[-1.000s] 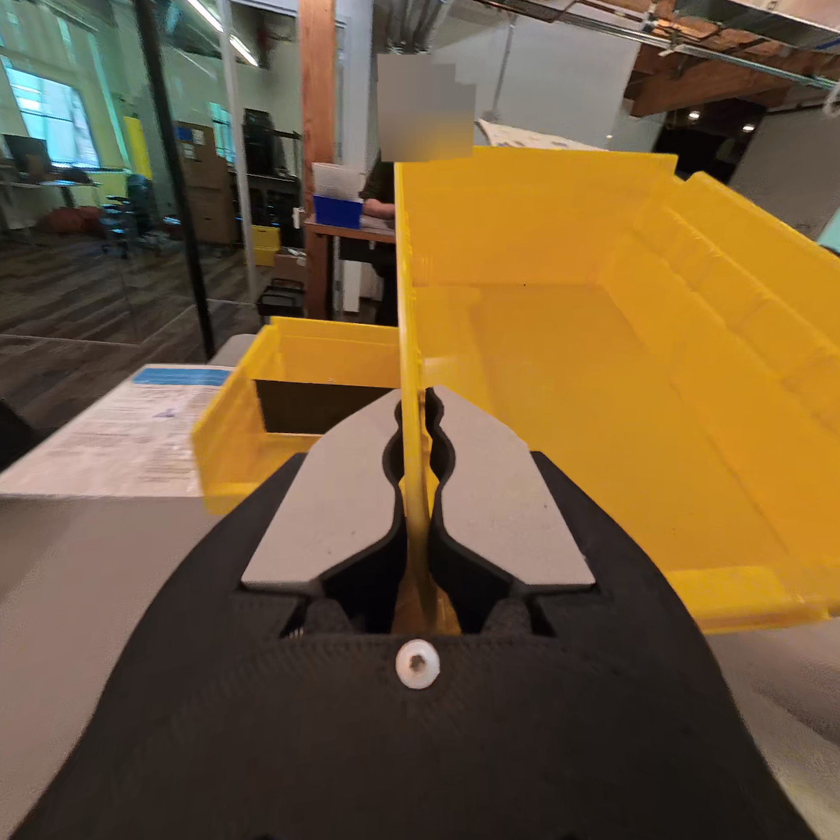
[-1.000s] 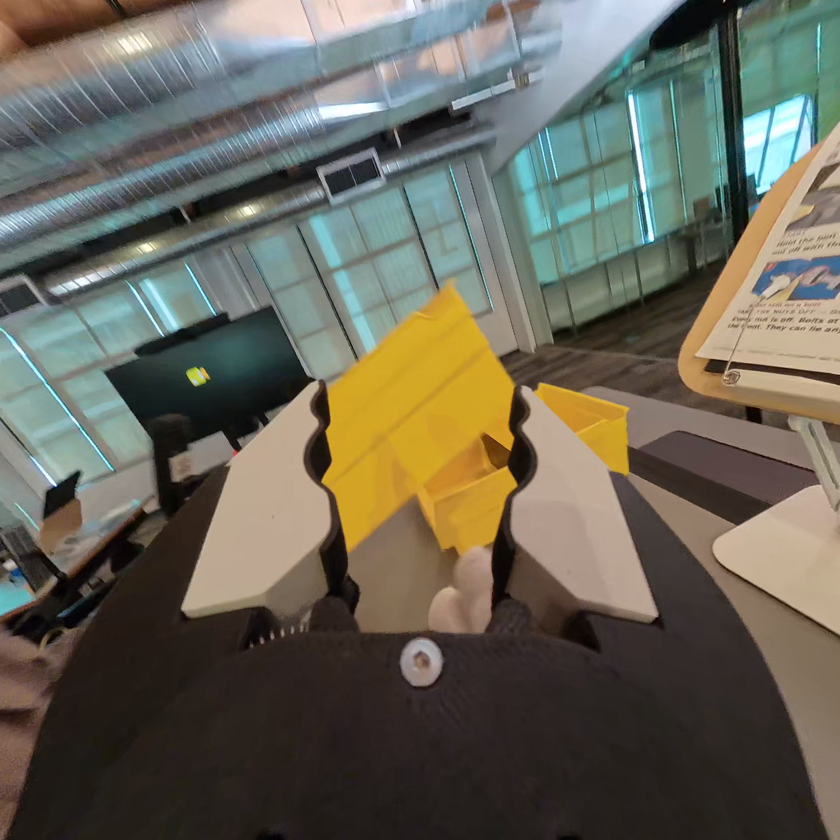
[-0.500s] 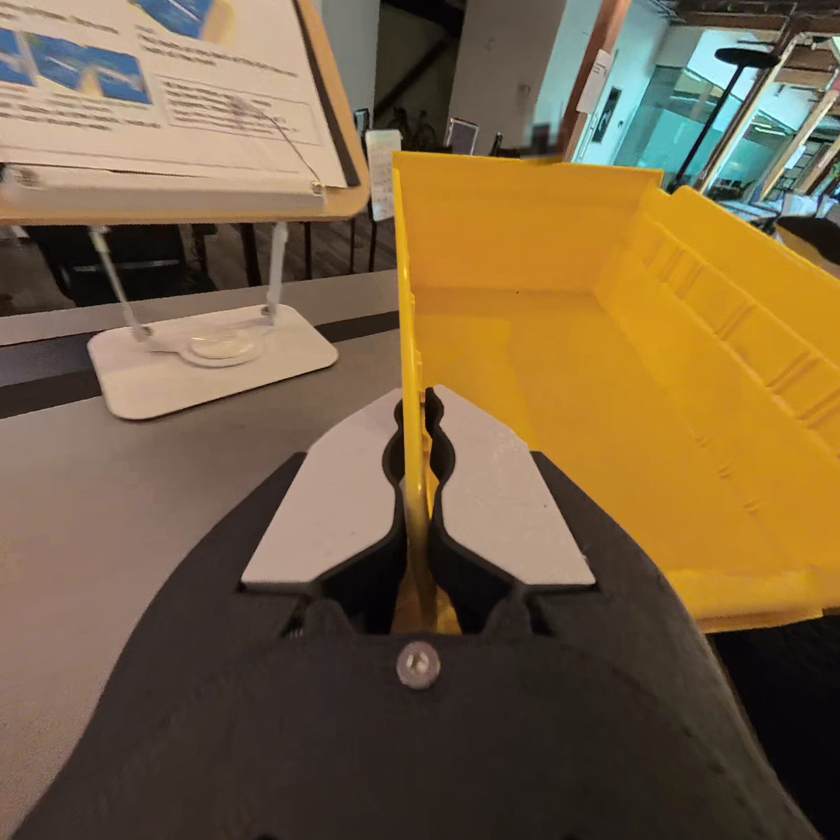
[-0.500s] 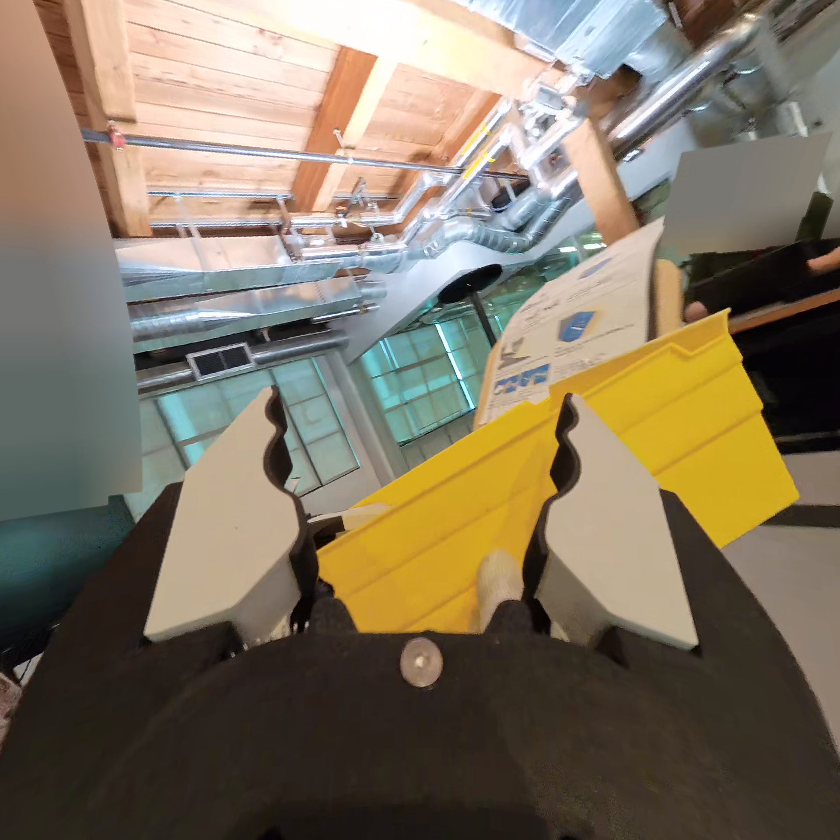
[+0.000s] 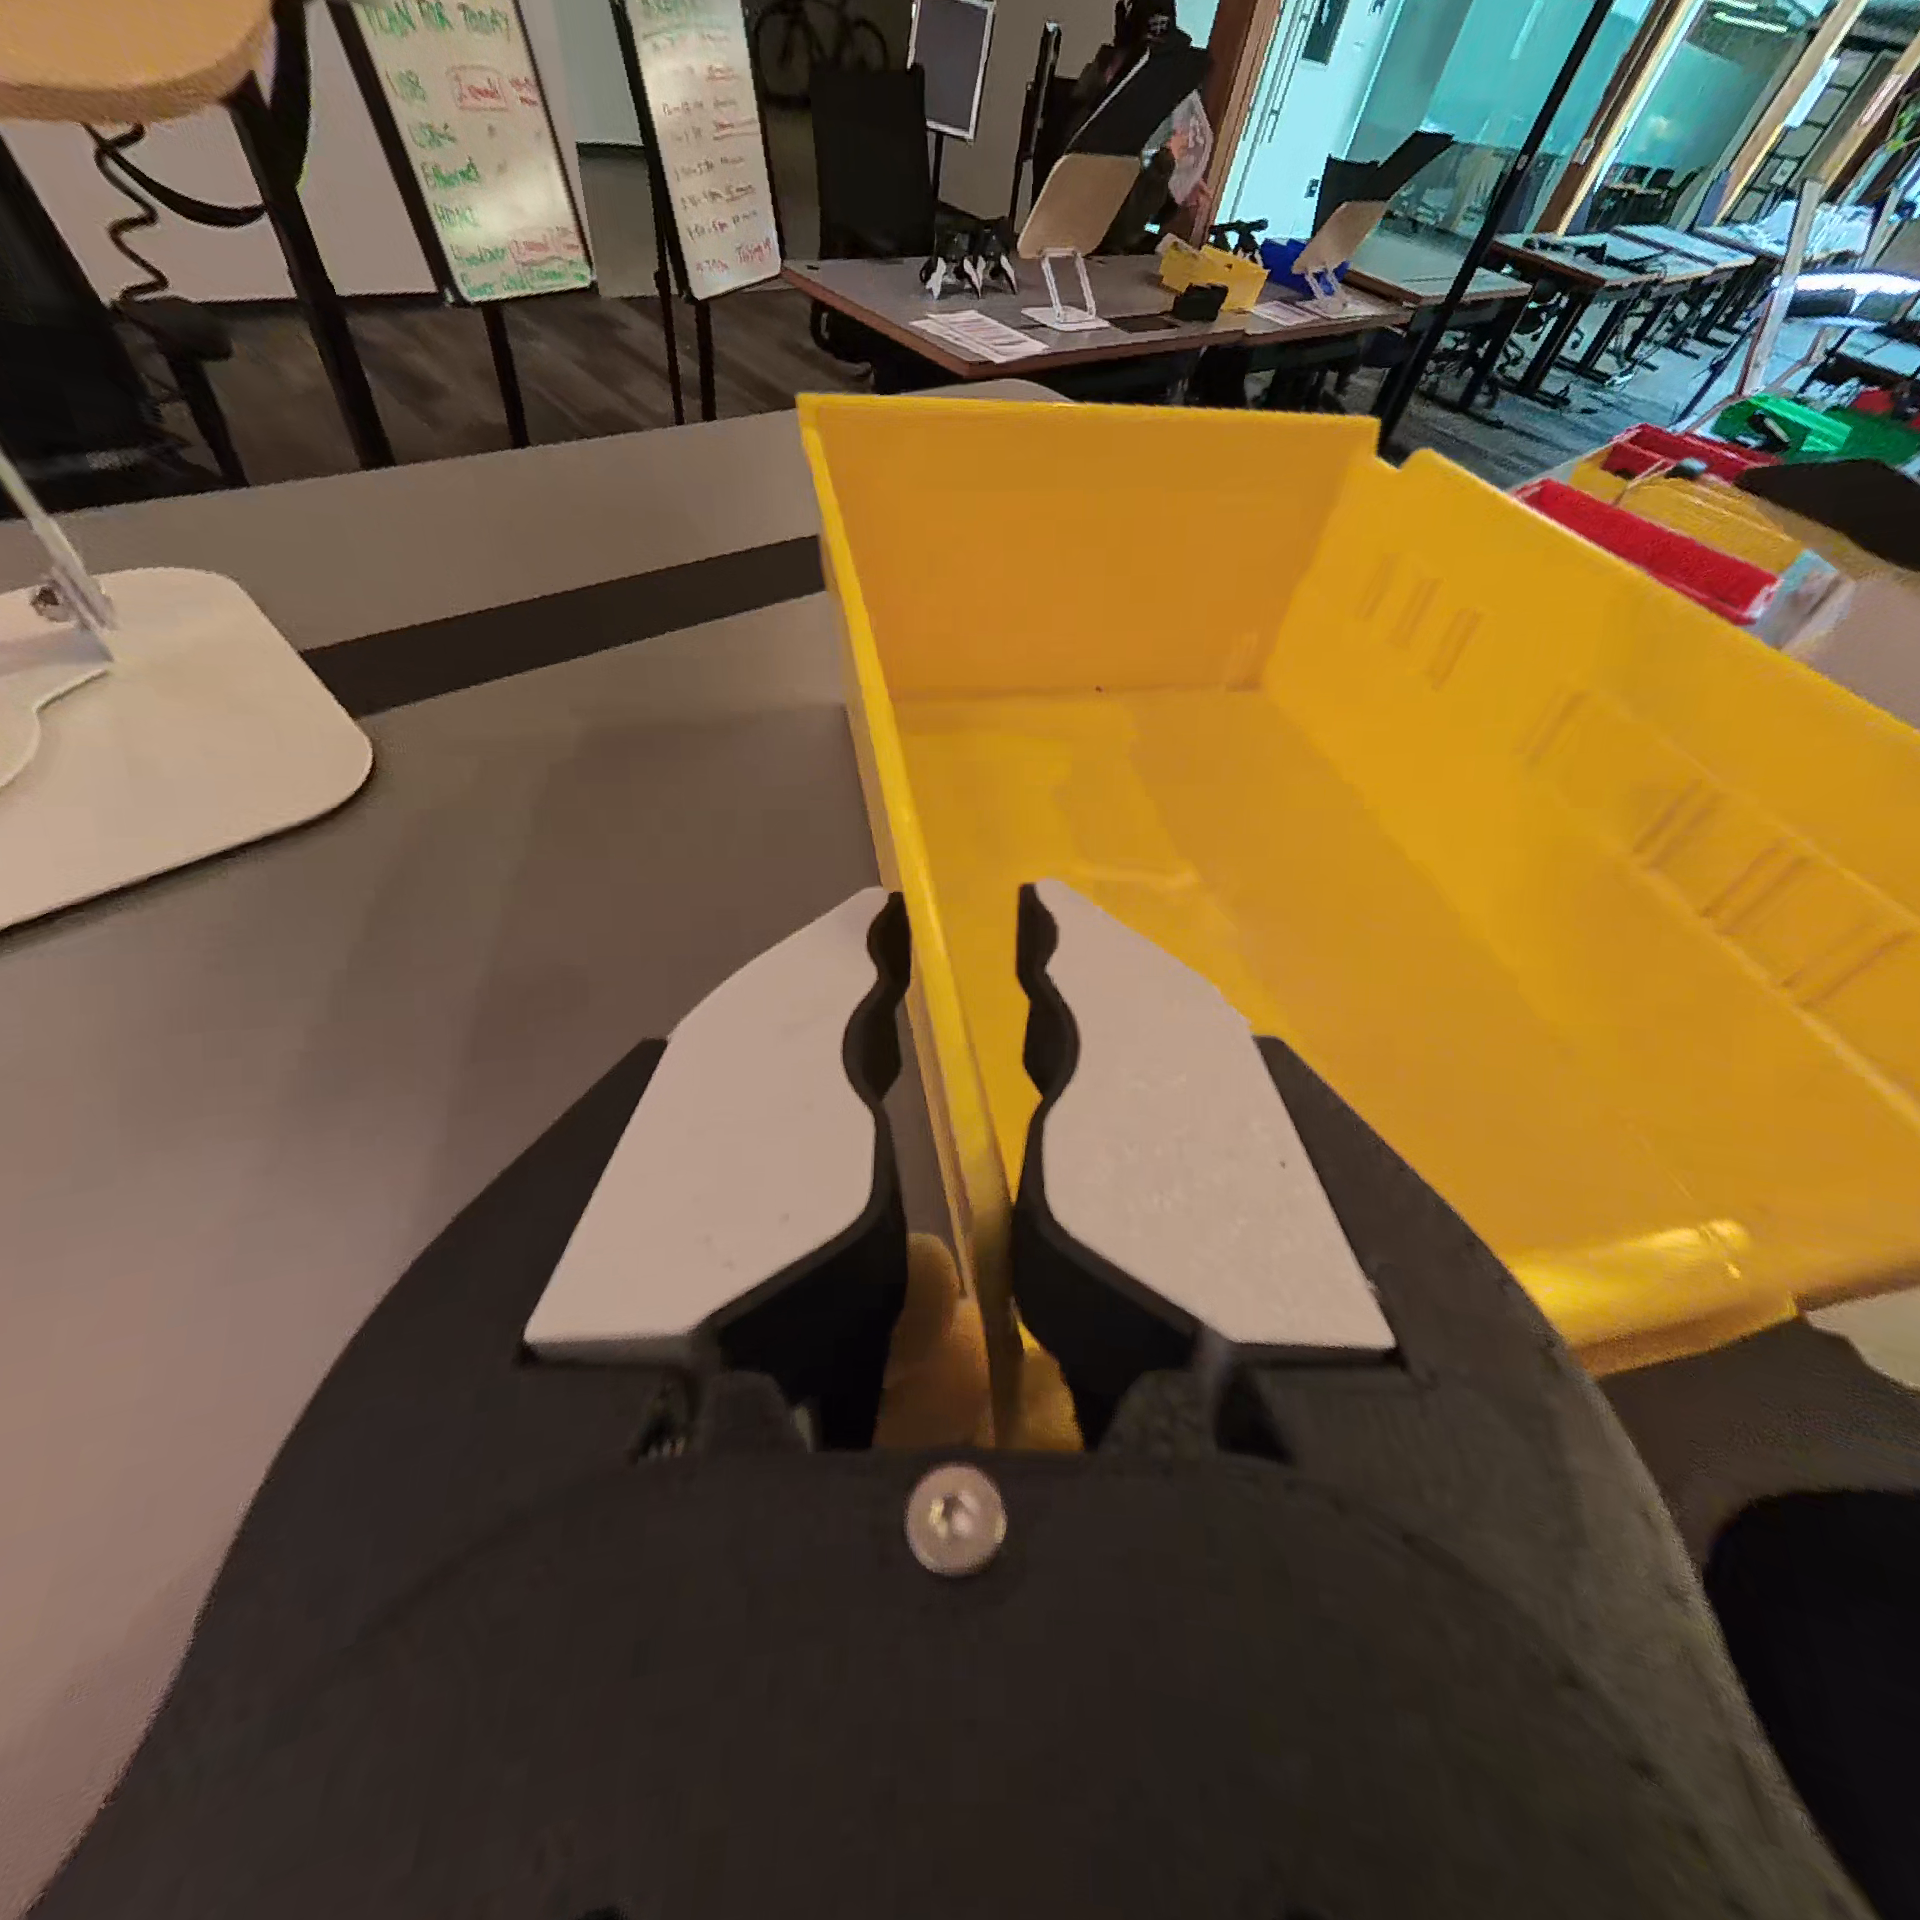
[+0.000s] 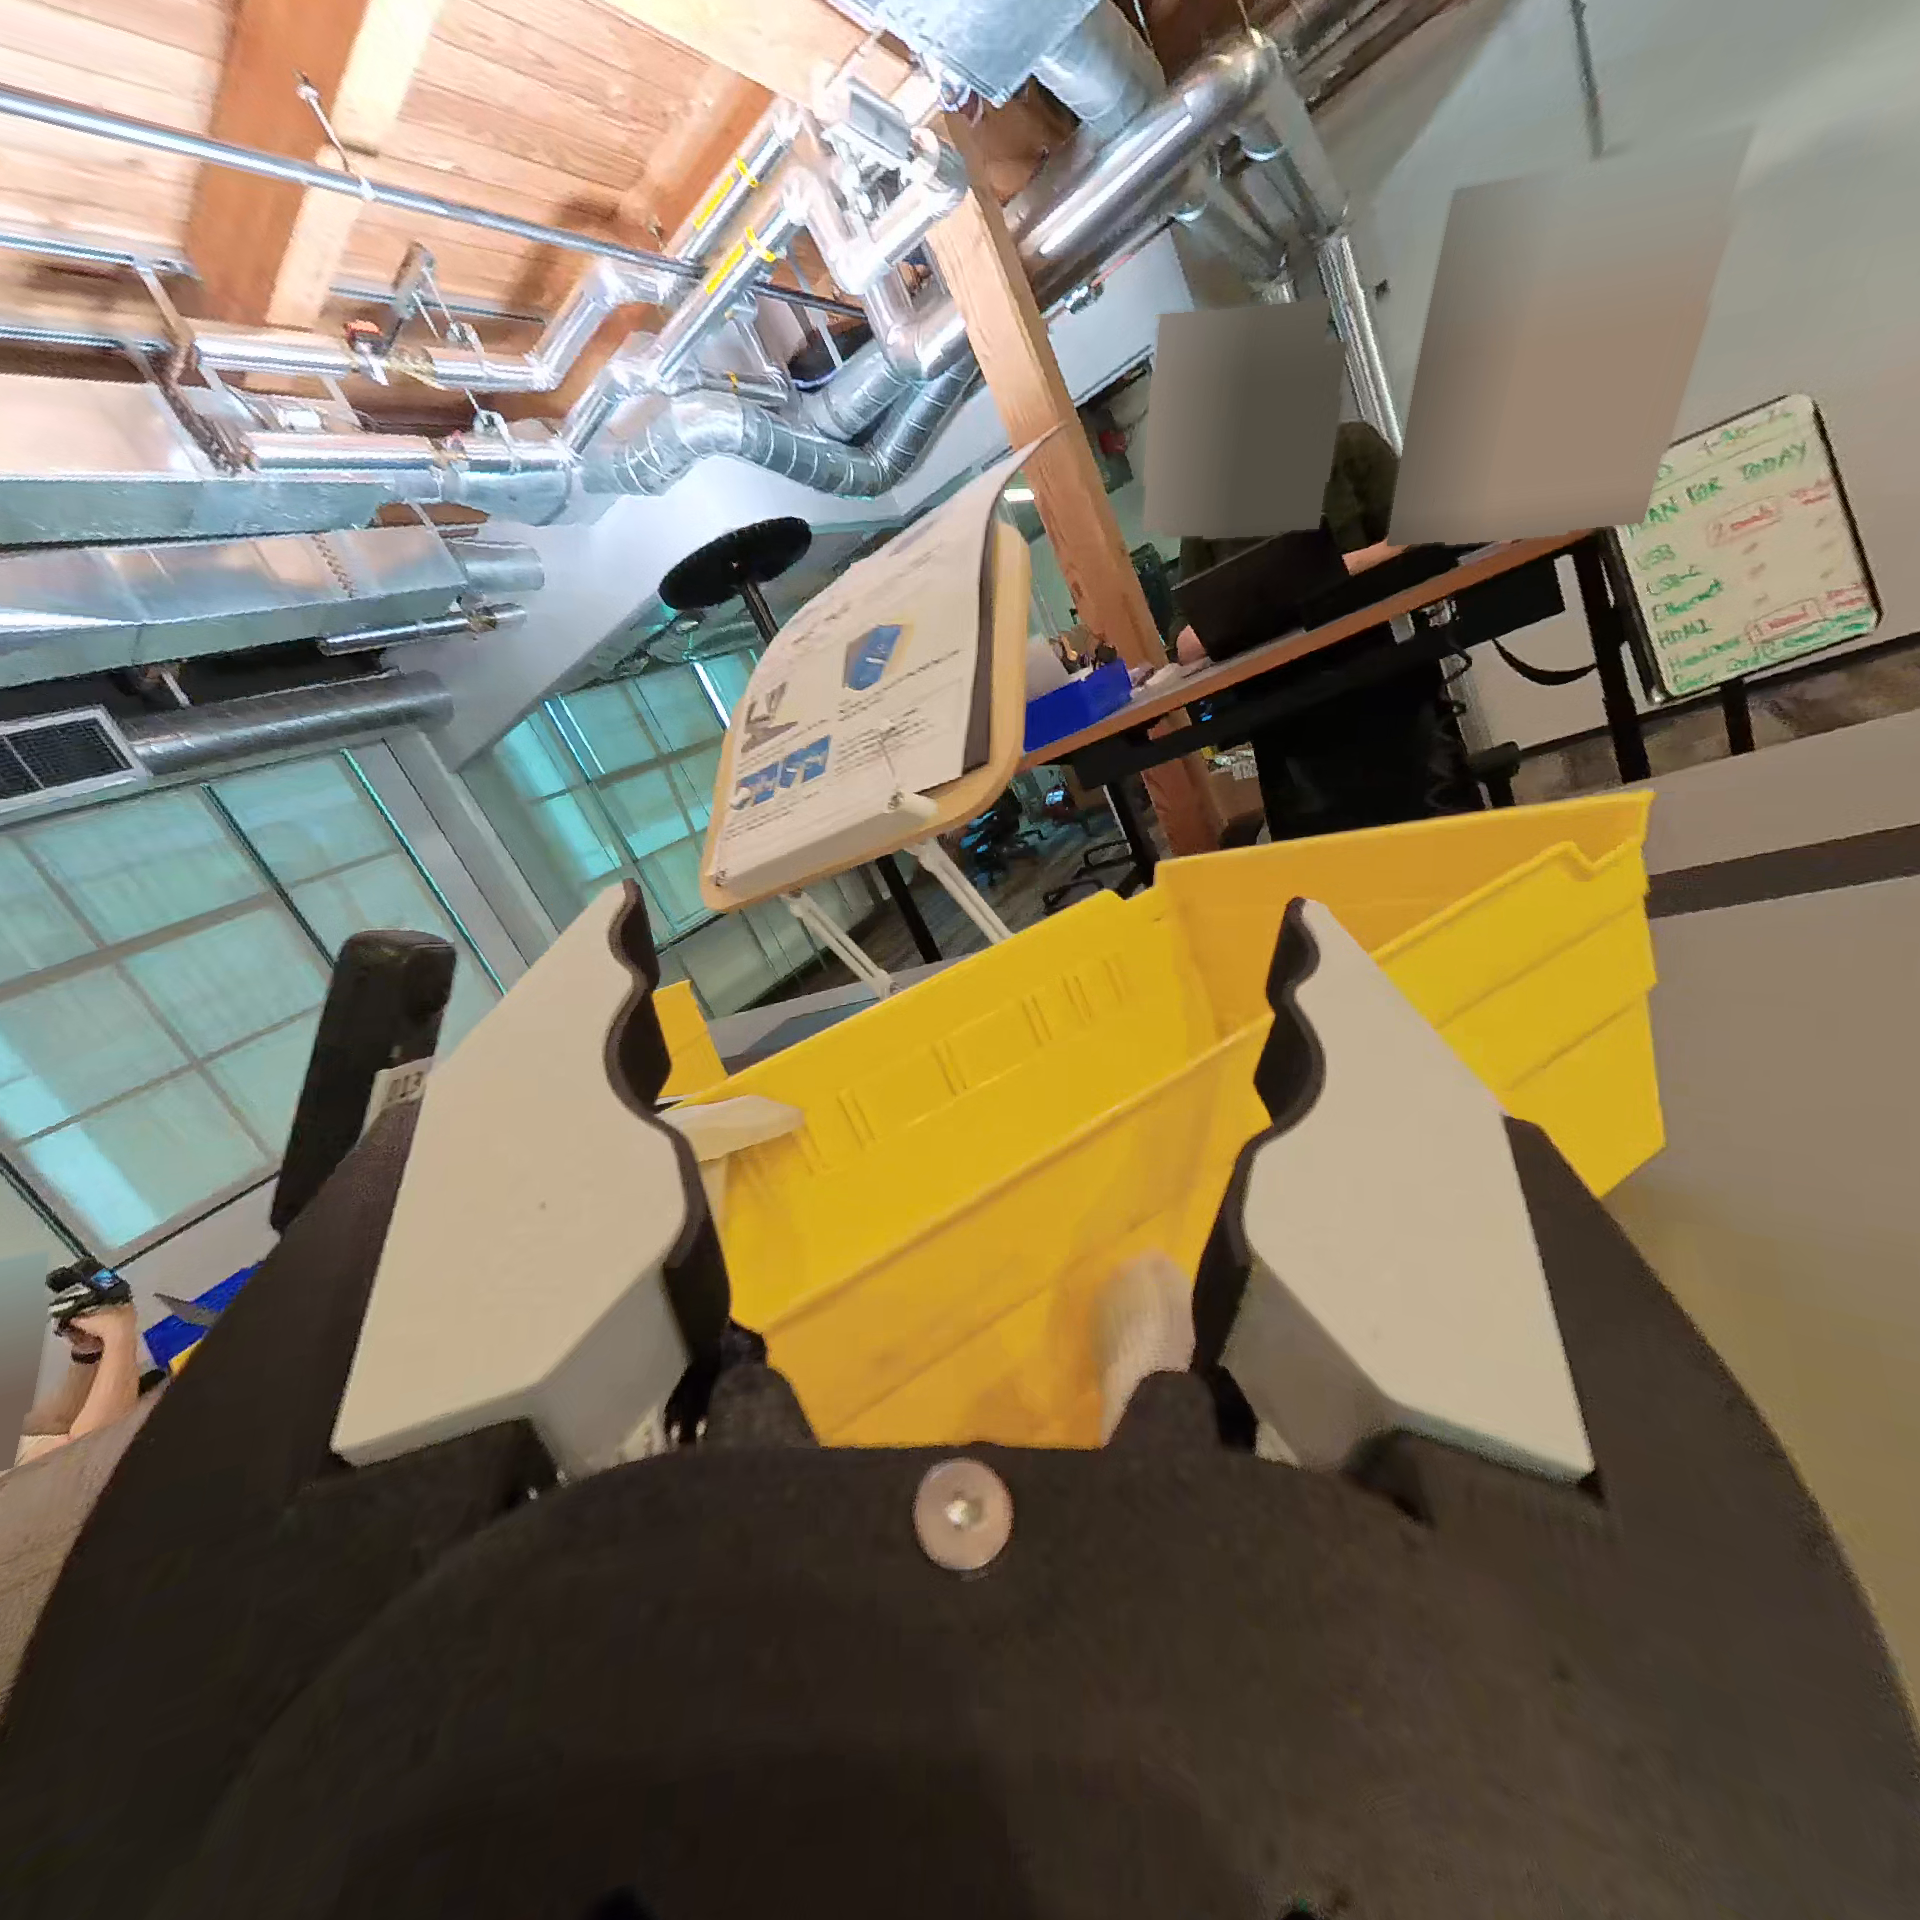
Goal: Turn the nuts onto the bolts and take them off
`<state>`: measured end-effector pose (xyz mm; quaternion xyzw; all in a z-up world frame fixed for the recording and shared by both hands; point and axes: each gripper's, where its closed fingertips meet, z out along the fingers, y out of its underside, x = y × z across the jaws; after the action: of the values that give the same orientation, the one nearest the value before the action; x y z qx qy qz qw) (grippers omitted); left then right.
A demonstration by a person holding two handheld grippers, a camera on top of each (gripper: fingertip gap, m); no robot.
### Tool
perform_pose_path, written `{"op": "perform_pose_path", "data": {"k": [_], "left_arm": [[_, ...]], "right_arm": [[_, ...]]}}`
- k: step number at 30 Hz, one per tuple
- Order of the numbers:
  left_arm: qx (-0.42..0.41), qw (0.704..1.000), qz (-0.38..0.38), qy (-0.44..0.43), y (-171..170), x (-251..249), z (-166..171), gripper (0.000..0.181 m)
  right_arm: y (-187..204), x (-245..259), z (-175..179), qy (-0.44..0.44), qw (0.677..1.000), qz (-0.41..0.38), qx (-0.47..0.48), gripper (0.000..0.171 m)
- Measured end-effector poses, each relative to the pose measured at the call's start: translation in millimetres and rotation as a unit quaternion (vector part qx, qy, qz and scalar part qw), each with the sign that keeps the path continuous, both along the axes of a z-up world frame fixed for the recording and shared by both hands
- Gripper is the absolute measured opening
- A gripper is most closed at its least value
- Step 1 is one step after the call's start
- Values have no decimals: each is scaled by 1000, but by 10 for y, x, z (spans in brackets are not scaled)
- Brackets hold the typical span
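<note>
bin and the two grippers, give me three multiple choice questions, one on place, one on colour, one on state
1. Where is the bin's near side wall?
A) between the left gripper's fingers
B) left of both fingers
C) right of both fingers

2. What colour is the bin?
A) blue
B) yellow
C) green

3. How do the right gripper's fingers stand?
A) pressed together
B) wide apart
C) out of view

Answers: 1 A, the wall runs up the gap between them; 2 B, it is yellow all over; 3 B, the bin shows through a broad gap.
</note>
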<state>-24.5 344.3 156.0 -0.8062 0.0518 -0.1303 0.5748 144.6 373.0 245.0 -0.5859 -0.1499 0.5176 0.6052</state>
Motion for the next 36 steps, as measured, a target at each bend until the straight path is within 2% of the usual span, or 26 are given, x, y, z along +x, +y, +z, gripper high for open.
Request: {"op": "perform_pose_path", "data": {"k": [1, 4, 12, 19, 20, 24, 26, 28, 31, 33, 34, 36], "left_arm": [[6, 1000, 2, 7, 50, 42, 4, 22], [8, 1000, -14, -11, 186, 251, -6, 38], [30, 985, -67, -155, 593, 920, 41, 72], [48, 972, -79, -216, 1042, 1371, 134, 87], [48, 972, -77, -218, 1108, 1391, 123, 87], [44, 969, -89, -226, 1233, 1388, 101, 85], [36, 966, -97, -236, 1152, 1348, 144, 96], [54, 968, -97, -227, 1012, 1220, 265, 96], [55, 975, -98, -191, 776, 1004, 379, 95], [50, 977, -89, -188, 627, 825, 430, 92], [46, 977, -87, -190, 549, 748, 462, 91], [47, 975, -85, -200, 387, 614, 540, 85]], "right_arm": [[95, 19, -26, 1, 1000, 2, -6, 116], [443, 61, -132, -19, 1000, 8, -22, 116], [1492, 337, -312, -85, 994, 27, -63, 113], [2364, 512, -387, -128, 988, 62, -62, 110], [2449, 512, -418, -128, 987, 73, -66, 104], [2630, 524, -529, -128, 985, 85, -82, 104], [2600, 696, -377, -144, 987, 48, -58, 106], [2352, 930, -75, -169, 986, 7, -8, 106], [1743, 1366, 303, -240, 967, -73, 50, 97], [1278, 1678, 446, -271, 951, -137, 52, 90], [1048, 1828, 469, -286, 942, -171, 45, 91], [619, 2080, 398, -301, 926, -226, 22, 102]]}}
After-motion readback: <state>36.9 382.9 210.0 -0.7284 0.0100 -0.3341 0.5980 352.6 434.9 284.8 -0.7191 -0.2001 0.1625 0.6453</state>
